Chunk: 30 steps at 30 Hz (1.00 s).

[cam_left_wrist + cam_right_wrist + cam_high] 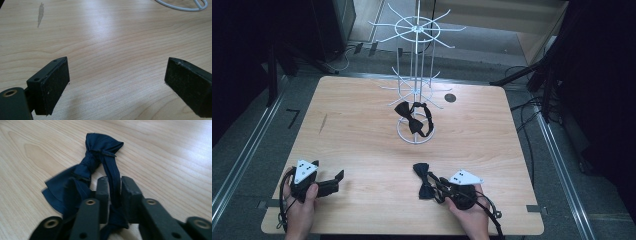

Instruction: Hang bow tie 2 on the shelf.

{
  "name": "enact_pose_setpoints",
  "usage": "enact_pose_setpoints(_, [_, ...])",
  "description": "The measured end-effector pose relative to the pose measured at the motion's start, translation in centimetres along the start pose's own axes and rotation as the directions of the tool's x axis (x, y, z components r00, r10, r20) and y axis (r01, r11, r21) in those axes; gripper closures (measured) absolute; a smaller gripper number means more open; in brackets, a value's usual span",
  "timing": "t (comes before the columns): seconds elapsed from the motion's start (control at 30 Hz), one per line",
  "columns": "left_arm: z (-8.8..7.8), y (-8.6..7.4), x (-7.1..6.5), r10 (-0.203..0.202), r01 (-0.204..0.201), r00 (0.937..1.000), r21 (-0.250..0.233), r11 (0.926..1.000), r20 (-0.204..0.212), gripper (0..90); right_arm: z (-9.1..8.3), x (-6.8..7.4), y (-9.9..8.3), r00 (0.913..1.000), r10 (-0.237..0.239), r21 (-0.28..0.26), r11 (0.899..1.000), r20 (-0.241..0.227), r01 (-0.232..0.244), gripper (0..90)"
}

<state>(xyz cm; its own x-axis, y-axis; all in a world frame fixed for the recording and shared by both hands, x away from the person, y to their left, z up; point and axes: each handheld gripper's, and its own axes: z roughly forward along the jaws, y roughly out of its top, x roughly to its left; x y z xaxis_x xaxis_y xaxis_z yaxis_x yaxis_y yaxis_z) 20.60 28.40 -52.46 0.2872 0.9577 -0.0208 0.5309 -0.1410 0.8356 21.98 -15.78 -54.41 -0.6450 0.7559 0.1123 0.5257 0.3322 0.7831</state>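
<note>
While clamped, strap [113, 178] in right tool [114, 185]

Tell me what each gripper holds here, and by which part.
The right gripper is shut on the dark bow tie, pinching its neck strap. The left gripper is open and holds nothing.

Wire rack [414, 75] mid-table; open tabletop [362, 130] around
</note>
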Motion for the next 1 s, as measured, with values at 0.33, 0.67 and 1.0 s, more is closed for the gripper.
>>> enact_pose_setpoints(0.33, [0.0,0.0,0.0,-0.002,0.002,1.0000,-0.003,1.0000,0.002,6.6,-1.1,-0.8,0.1,0.9972,0.029,-0.062,0.998,0.069,-0.025,90.0])
enact_pose_setpoints(0.67, [0.0,0.0,0.0,0.000,0.000,1.0000,-0.002,1.0000,0.000,6.6,-2.8,-1.3,1.0,0.9901,0.023,-0.156,0.988,0.138,-0.001,90.0])
enact_pose_setpoints(1.0, [-0.1,0.0,0.0,-0.002,0.002,1.0000,-0.003,1.0000,-0.002,6.6,-4.6,-2.2,3.2,0.9776,0.041,-0.249,0.968,0.207,0.012,90.0])
